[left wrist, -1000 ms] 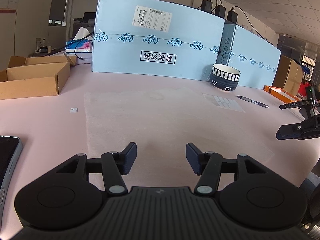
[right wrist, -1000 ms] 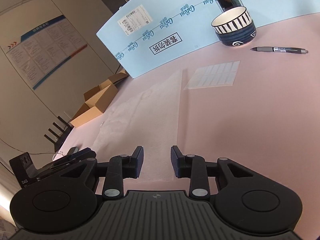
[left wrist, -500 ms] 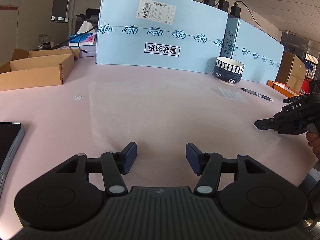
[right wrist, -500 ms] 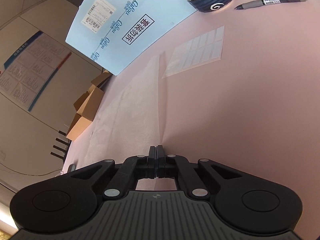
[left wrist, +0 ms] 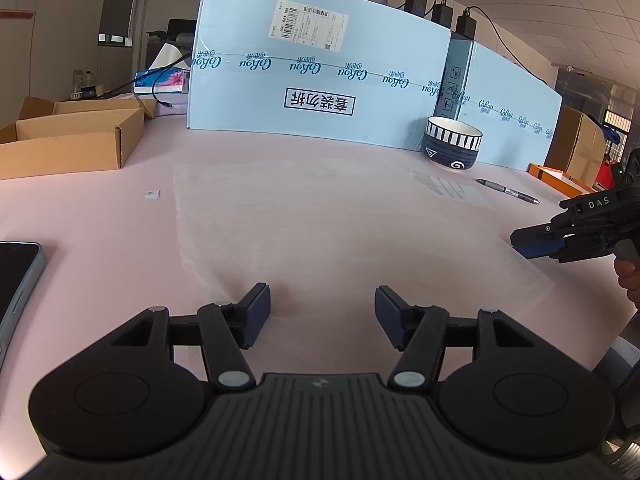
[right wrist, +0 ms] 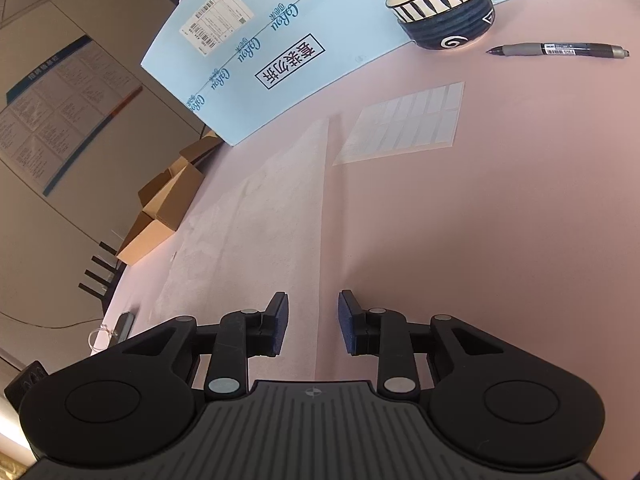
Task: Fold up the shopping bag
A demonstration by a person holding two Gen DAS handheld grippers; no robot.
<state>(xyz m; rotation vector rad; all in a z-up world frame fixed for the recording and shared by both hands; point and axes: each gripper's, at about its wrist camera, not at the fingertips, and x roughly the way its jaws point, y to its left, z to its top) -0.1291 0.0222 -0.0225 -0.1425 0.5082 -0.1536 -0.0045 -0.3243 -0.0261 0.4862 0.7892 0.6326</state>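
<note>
The shopping bag [left wrist: 320, 232] is a thin, pale, almost pink sheet lying flat on the pink table; the right wrist view also shows the bag [right wrist: 248, 216]. My left gripper [left wrist: 322, 312] hovers over the bag's near edge, its jaws wide and still opening, with nothing between them. My right gripper [right wrist: 312, 320] sits low over the bag's right edge. Its jaws are opening and the edge line runs under the gap, untouched by the pads. In the left wrist view the right gripper [left wrist: 536, 242] reaches in from the right.
A big light-blue carton [left wrist: 320, 80] stands across the back. A striped bowl [left wrist: 452, 148], a pen [left wrist: 508, 191] and a label sheet [left wrist: 452, 190] lie beyond the bag's far right corner. An open cardboard box [left wrist: 68, 148] and a phone [left wrist: 16, 276] are at left.
The right gripper shut half a second ago and has parted again, and it has come lower and nearer the bag's right edge. The left gripper has stayed put, its jaws slightly wider.
</note>
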